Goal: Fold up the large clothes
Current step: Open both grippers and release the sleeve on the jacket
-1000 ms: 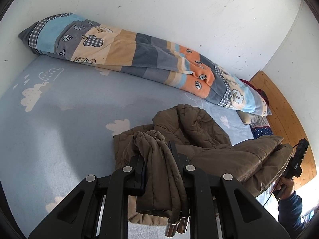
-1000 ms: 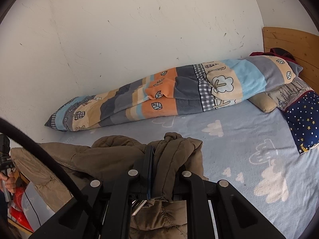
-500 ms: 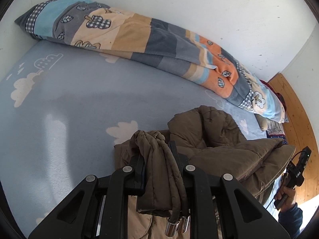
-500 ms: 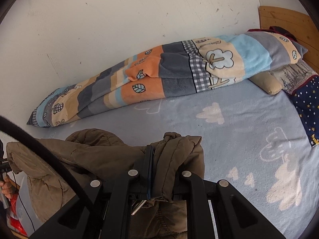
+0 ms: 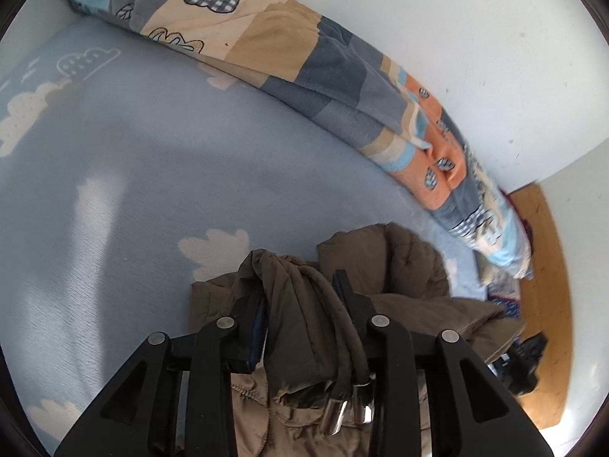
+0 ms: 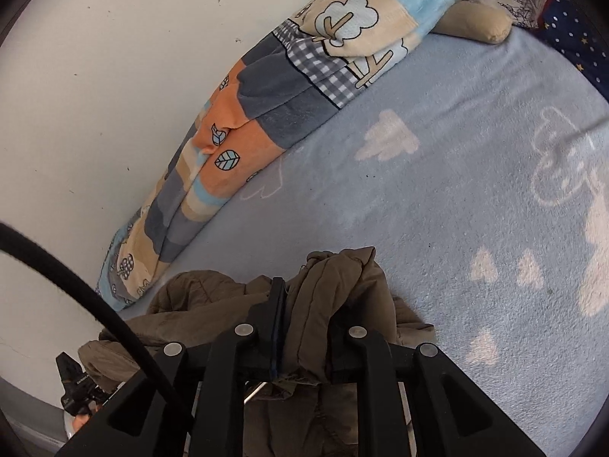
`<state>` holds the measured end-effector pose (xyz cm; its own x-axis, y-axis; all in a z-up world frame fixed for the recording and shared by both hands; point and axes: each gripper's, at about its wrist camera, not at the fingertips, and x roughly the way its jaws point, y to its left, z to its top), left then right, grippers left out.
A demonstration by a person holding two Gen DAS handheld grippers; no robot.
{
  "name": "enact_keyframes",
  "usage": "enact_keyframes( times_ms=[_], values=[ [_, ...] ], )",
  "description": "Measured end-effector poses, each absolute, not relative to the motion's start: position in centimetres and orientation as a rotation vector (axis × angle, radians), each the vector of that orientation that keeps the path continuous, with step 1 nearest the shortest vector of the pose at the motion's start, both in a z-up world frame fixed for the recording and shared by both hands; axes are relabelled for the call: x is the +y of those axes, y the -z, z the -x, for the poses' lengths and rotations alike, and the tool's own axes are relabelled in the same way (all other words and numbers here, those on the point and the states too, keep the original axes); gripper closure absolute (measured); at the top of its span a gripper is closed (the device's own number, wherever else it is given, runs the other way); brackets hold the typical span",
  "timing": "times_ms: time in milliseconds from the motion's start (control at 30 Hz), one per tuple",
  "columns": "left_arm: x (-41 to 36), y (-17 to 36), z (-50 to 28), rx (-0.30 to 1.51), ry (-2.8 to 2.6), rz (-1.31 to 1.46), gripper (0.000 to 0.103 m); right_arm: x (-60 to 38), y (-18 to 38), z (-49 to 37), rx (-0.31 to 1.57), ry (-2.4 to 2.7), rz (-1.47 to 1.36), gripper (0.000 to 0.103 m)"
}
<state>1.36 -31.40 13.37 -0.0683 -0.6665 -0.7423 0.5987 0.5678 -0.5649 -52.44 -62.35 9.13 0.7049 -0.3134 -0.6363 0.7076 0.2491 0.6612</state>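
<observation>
A brown padded jacket (image 5: 399, 266) lies bunched on the blue cloud-print bed sheet (image 5: 133, 175). My left gripper (image 5: 300, 293) has a fold of it, with a drawcord and its metal tips (image 5: 342, 415), hanging between its fingers. Its jaws are opening, and the puffy fabric still fills the gap and touches both pads. In the right wrist view my right gripper (image 6: 312, 297) is shut on another thick fold of the jacket (image 6: 198, 297). Its right finger is hidden under the cloth. Both grippers sit low over the bed, with the jacket spread between them.
A rolled patchwork blanket (image 5: 312, 64) lies along the white wall (image 5: 437, 19). Pillows (image 6: 475, 23) and a starry cushion (image 6: 571, 34) sit at the bed head by a wooden headboard (image 5: 548, 304). A black cable (image 6: 76, 293) crosses the right wrist view. The other gripper (image 6: 72, 384) shows at lower left.
Both grippers came down toward the bed and rolled, bringing the jacket lower onto the sheet. The left fingers now stand wider apart around the fold.
</observation>
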Motion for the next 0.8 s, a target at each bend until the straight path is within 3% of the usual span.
enact_keyframes(
  times_ms=[133, 300, 500, 800],
  values=[
    [-29.5, -15.0, -2.9, 1.239, 1.018, 0.221, 0.050, -62.3, -9.7, 53.8, 0.345, 0.666, -1.198, 0.083],
    [-26.3, -17.0, -4.2, 1.170, 0.972, 0.286, 0.050, -62.7, -10.7, 56.6, 0.233, 0.641, -1.294, 0.058],
    [-24.4, -19.7, -0.4, 1.052, 1.065, 0.164, 0.050, -60.5, -15.1, 59.2, 0.221, 0.706, -1.176, 0.057],
    [-27.1, -17.5, 19.4, 0.865, 1.296, -0.155, 0.050, -45.3, -16.9, 52.0, 0.332, 0.606, -0.844, 0.059]
  ],
)
